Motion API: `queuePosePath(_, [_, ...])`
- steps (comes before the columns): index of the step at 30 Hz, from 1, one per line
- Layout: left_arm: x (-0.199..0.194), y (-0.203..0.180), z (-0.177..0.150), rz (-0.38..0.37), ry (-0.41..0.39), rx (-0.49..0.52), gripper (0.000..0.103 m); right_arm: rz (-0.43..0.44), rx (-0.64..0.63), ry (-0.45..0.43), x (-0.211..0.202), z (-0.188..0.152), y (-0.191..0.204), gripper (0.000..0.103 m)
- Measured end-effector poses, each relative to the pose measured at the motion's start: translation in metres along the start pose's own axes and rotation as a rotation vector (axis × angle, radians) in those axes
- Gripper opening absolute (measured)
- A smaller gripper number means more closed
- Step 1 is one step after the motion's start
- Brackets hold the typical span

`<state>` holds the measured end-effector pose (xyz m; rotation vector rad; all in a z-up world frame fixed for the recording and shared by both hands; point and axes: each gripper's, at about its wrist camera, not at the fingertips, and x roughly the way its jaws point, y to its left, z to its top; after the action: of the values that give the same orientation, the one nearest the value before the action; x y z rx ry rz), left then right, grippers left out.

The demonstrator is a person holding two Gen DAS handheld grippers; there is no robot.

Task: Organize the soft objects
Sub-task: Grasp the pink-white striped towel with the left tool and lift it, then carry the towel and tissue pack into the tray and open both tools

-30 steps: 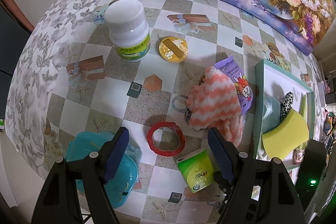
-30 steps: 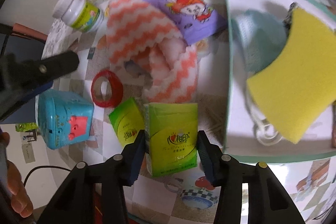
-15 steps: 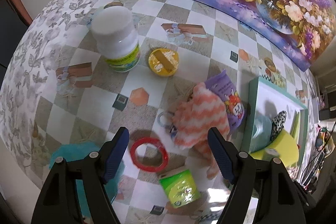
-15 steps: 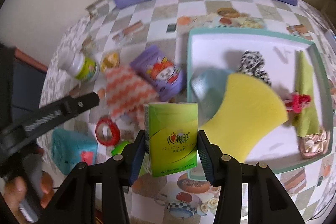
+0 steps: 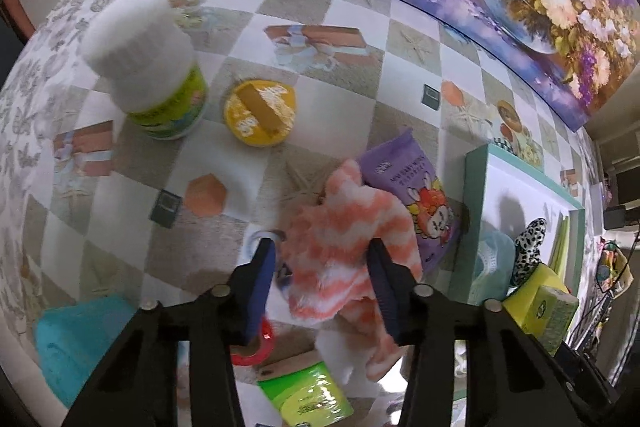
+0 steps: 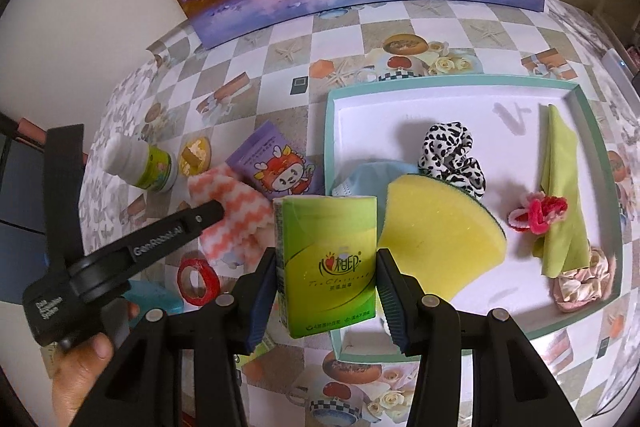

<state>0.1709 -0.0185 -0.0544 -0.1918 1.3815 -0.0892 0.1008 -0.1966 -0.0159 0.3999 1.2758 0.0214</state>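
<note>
The right gripper had its jaws clenched on a green tissue pack, held above the tray rim. The left gripper straddled the orange-striped cloth at 6 o'clock, its jaws spread apart.

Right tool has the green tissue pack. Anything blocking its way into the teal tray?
Partly. The right tool holds the green tissue pack at the teal tray near-left corner, where the yellow sponge and a light blue cloth already sit. The white floor toward the tray's back looks bare.
</note>
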Motion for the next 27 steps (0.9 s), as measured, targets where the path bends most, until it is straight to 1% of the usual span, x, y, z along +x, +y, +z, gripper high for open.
queuePosePath(4, [0.004, -0.005, -0.002, -0.024, 0.001, 0.015, 0.034, -0.002, 0.005, -0.002, 0.001, 0.001, -0.003, 0.051])
queuePosePath(6, [0.005, -0.007, -0.002, -0.032, 0.0, 0.022, 0.024, -0.006, 0.006, 0.002, 0.003, 0.001, -0.004, 0.051])
queuePosePath(8, [0.007, -0.01, -0.002, -0.047, 0.001, 0.025, 0.018, -0.007, 0.007, 0.005, 0.005, 0.002, -0.004, 0.051])
queuePosePath(11, [0.007, -0.013, -0.003, -0.046, -0.008, 0.039, 0.013, -0.006, 0.008, 0.004, 0.005, 0.002, -0.005, 0.051])
queuePosePath(22, [-0.014, -0.019, -0.004, -0.072, -0.069, 0.071, 0.01, -0.003, 0.016, -0.008, 0.0, 0.003, -0.008, 0.051])
queuePosePath(27, [-0.033, -0.017, -0.005, -0.104, -0.11, 0.069, 0.01, 0.005, 0.019, -0.018, -0.005, 0.004, -0.01, 0.051])
